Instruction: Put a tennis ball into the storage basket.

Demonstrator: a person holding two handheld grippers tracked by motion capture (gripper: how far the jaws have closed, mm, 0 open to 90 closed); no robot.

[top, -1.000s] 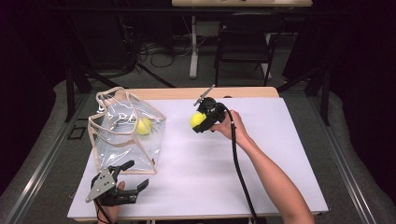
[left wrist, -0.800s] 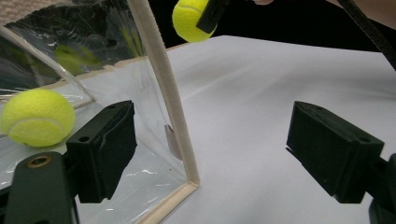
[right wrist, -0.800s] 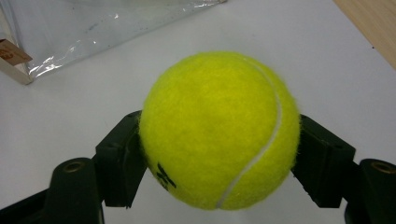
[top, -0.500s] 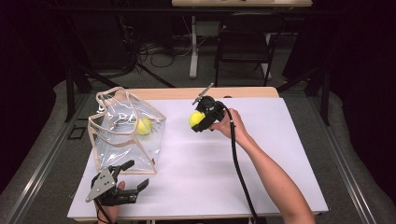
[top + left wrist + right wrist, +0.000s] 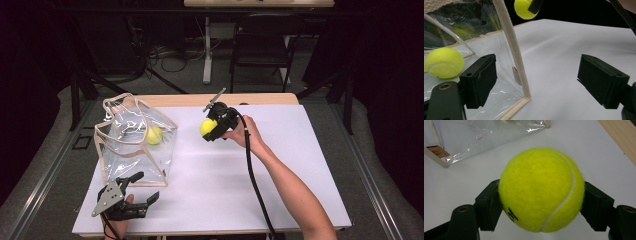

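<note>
Right tool [image 5: 210, 129] holds tennis ball [image 5: 207, 126] above table [image 5: 300, 170], near bag [image 5: 135, 145].

Between our right gripper's [image 5: 541, 202] pads, the held tennis ball [image 5: 541, 190] hides the table beneath; beside our left fingers [image 5: 480, 80], the bag's [image 5: 461, 30] creased plastic blurs its contents.

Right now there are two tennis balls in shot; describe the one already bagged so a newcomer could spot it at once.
Start at the white table and go to the clear plastic bag with cream trim on its left side. The bagged tennis ball lies inside, seen through the plastic. The other tennis ball is held clear of the bag in the right gripper.
</note>
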